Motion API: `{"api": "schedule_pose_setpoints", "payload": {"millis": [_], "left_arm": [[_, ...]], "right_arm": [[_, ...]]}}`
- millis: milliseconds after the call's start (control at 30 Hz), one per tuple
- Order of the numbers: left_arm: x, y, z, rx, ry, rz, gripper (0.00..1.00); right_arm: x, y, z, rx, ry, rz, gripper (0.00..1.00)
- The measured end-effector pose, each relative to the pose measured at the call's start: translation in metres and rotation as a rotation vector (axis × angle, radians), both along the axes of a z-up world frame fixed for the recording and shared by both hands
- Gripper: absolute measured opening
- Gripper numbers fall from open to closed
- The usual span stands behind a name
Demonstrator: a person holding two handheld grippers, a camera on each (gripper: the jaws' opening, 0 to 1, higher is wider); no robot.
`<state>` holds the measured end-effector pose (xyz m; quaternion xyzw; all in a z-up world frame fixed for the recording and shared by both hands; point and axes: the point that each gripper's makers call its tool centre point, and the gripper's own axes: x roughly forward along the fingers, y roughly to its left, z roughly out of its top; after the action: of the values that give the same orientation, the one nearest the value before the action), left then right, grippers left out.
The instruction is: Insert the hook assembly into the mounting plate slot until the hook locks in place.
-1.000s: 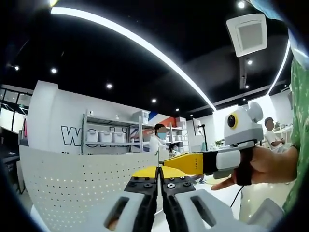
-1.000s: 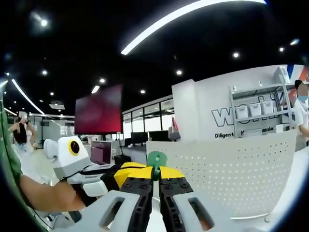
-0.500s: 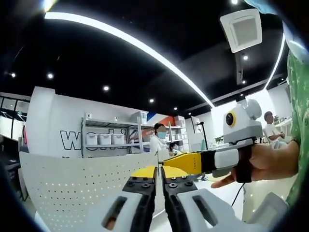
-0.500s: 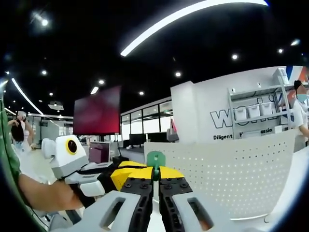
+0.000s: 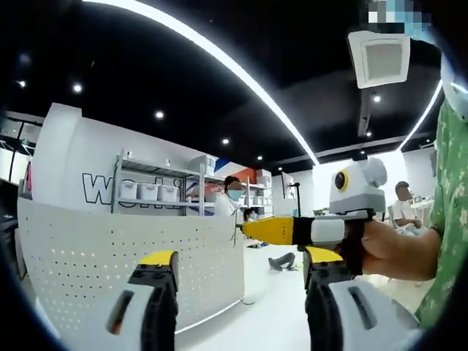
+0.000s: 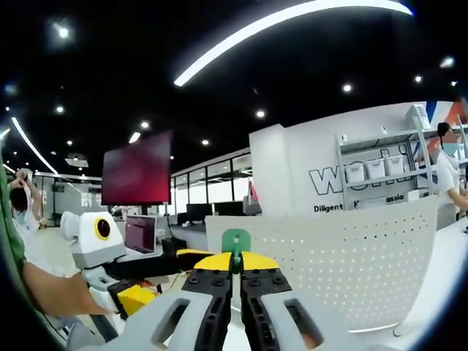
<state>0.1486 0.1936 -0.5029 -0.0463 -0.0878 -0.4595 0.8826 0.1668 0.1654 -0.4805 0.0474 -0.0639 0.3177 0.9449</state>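
left gripper [image 5: 238,289]: jaws now apart, let go of white perforated plate [image 5: 124,256] | right gripper [image 6: 234,281]: still clamped on green hook [image 6: 235,240] at plate edge | judged: hook not yet locked

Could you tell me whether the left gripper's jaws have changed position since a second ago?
Yes. The left gripper has opened: its jaws, shut together before, now stand wide apart against the white perforated panel.

One white perforated mounting plate [image 5: 124,256] and one green hook [image 6: 235,240]. Two tools: left [image 5: 241,274], right [image 6: 234,274]. Three white bins [image 5: 148,192] on the shelf.
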Motion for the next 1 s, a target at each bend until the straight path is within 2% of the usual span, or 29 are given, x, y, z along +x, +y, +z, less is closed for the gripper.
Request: {"api": "schedule_pose_setpoints", "payload": {"millis": [100,133,167,300,567,767,933,1000], "left_arm": [[-0.001,-0.003,-0.005,0.015,0.024,-0.005,1.0],[-0.001,-0.003,-0.011,0.031,0.054,-0.005,1.0],[0.001,-0.002,-0.013,0.038,0.058,0.002,1.0],[0.001,0.0,-0.017,0.057,0.063,0.012,1.0],[0.004,0.007,-0.017,0.039,0.072,0.034,1.0],[0.008,0.013,-0.027,0.04,0.096,0.051,1.0],[0.009,0.019,-0.035,0.041,0.114,0.061,1.0],[0.01,0.022,-0.039,0.042,0.121,0.074,1.0]], "right_arm": [[0.002,-0.001,-0.002,-0.002,0.003,-0.007,0.01],[0.002,-0.002,-0.002,-0.002,0.004,-0.007,0.01],[0.003,-0.002,-0.003,-0.002,0.004,-0.011,0.01],[0.005,-0.003,-0.005,-0.015,0.005,-0.017,0.01],[0.015,-0.01,-0.007,-0.035,-0.003,-0.06,0.01],[0.037,-0.034,0.003,-0.086,-0.061,-0.162,0.01],[0.058,-0.059,0.007,-0.106,-0.084,-0.252,0.01],[0.067,-0.069,0.008,-0.137,-0.101,-0.294,0.01]]}}
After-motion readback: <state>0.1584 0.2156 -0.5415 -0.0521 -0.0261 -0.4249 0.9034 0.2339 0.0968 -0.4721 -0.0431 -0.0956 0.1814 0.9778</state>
